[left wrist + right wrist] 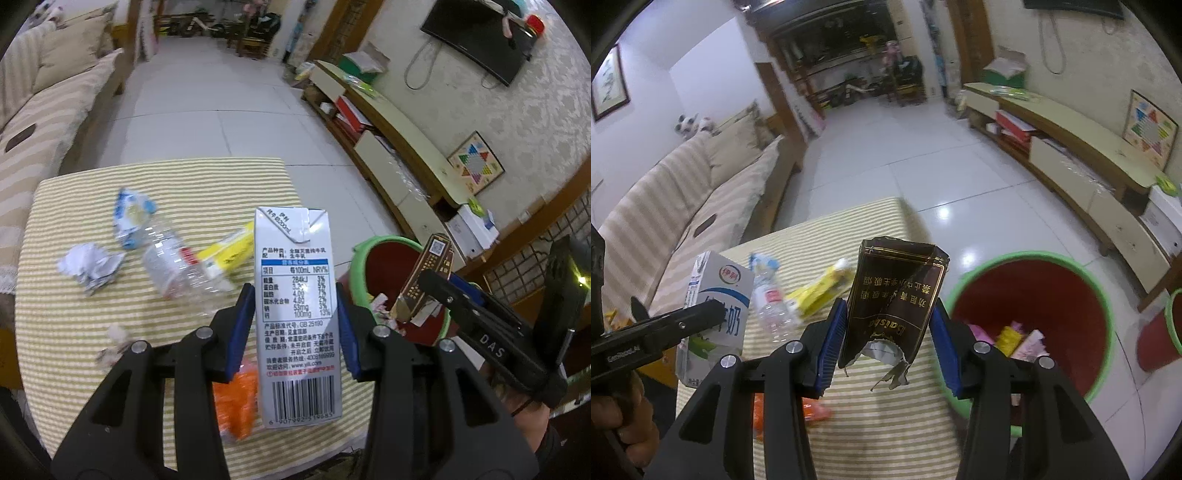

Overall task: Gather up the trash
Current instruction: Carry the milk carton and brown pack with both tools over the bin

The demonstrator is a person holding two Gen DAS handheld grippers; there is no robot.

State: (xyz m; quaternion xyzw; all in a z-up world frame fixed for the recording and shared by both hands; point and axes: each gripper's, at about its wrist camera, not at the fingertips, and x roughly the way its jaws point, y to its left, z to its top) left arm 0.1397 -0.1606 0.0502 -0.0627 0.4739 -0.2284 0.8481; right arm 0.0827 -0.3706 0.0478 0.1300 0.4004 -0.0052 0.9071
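**Over the striped table: both tongs loaded, bin right there**

Above the striped tablecloth (147, 332) we've got the left gripper (295, 325) pinching a milk carton (297, 295), blue pads pressed flat on its two narrow sides. The carton stands upright between them, nutrition panel and barcode facing the camera, folded top pointing away from us. From the right wrist view the same carton (716, 306) shows its blue and white front, off to the left.

The right gripper (886, 332) is clamped on a torn dark brown cigarette pack (897, 295) with gold lettering. The print reads upside down and the ragged edge hangs down toward us. The pads touch both its sides. In the left wrist view that pack (424, 273) sits above the bin, held up off its contents.

The bin (1100, 295) is green-rimmed and red inside, on the floor just beside the table's right edge, with some pink and yellow wrappers at the bottom. A second similar bin (1171, 325) peeks in at the far right.

Still lying on the cloth: a crushed clear water bottle (173, 266), a yellow wrapper (225, 254) touching it, a blue and white wrapper (131, 218), a crumpled white paper (90, 266), some small white scraps (114, 339), and something orange (240, 402) partly hidden behind the carton.
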